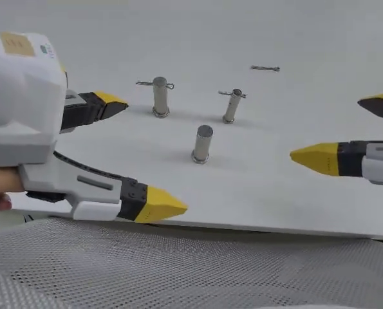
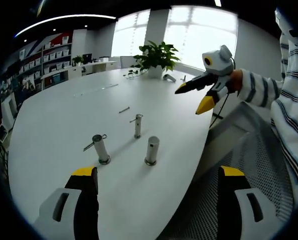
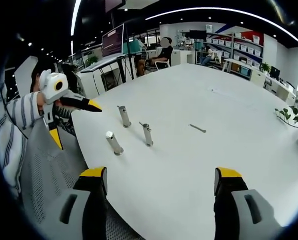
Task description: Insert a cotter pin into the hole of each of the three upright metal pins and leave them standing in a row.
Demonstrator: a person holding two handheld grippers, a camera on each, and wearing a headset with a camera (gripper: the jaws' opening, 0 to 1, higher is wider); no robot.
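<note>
**Condition and hazards, head view, left to right**

1. Left gripper (image 1: 143, 154): at 9 o'clock, jaws spread wide, holding nothing. Its upper jaw tip sits near the left pin. A careless sweep toward 3 o'clock would likely topple that pin.

2. Left pin (image 1: 160, 96): upright at 11 o'clock of the bare pin, already cottered. No work needed, so keep clear of it.

3. Bare pin (image 1: 203, 143): upright near the centre of the table (image 1: 275, 199), with no cotter fitted. It stands nearer the person than its neighbours (the three form a triangle, not yet a row). The base looks narrow, so pushing a cotter in without support would probably tip or slide it. The hole cannot be made out, and a cotter meeting the head off-axis is liable to skid off.

4. Right pin (image 1: 232, 106): upright at 1 o'clock of the bare pin, already cottered. A jaw steadying the bare pin could clip the projecting cotter.

5. Loose cotter pin (image 1: 265, 67): lying flat at 1 o'clock beyond the right pin, well apart from both grippers. It is thin and low, so closing jaws may push it away instead of pinching it.

6. Right gripper (image 1: 329, 129): at 3 o'clock, jaws spread, empty. It has the clearer path to the loose cotter pin.
</note>
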